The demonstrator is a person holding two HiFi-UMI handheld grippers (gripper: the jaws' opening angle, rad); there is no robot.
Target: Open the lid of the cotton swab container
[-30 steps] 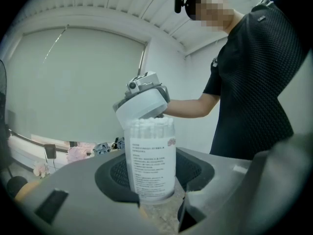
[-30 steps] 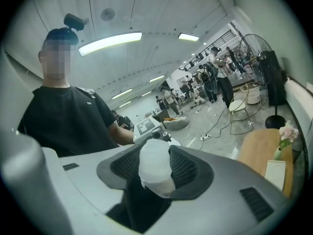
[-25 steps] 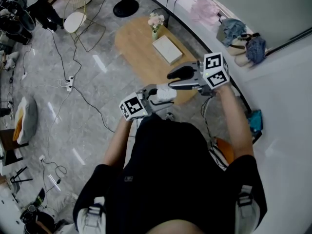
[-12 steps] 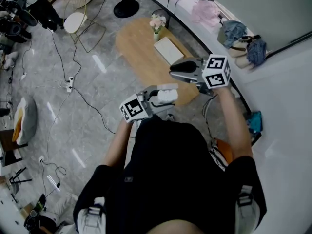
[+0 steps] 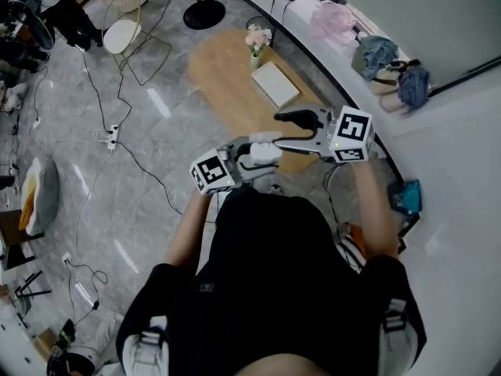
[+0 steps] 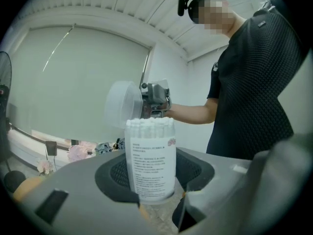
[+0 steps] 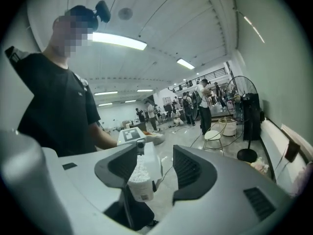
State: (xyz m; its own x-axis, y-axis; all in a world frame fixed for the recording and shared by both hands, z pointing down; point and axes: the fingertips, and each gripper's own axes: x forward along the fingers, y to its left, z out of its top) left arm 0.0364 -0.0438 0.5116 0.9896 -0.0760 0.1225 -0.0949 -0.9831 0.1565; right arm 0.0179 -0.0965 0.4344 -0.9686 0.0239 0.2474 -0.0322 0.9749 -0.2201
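Note:
The cotton swab container (image 6: pixel 150 155), a clear tube with a printed label, stands upright between the pads of my left gripper (image 6: pixel 154 180), which is shut on it. Its translucent lid (image 6: pixel 122 104) is flipped back to the left, so the white swab tips (image 6: pixel 149 124) are bare. In the head view the container (image 5: pixel 264 152) sits in front of my chest in the left gripper (image 5: pixel 252 152). My right gripper (image 5: pixel 286 129) hovers just beyond it with its jaws opening wide. In the right gripper view the container (image 7: pixel 141 177) and its lid (image 7: pixel 152 160) lie close by the right gripper (image 7: pixel 156 168), and no pad presses on them.
Below my hands is an oval wooden table (image 5: pixel 227 84) with a white box (image 5: pixel 274 83) and a small flower vase (image 5: pixel 256 47). Cables (image 5: pixel 117 135) run over the grey floor. A chair (image 5: pixel 120 34) stands at the far left, and clothes (image 5: pixel 383 57) lie on the ledge.
The right gripper lifted away from the container, then came back down beside it, and its jaws now stand wide apart. The left gripper has kept its hold.

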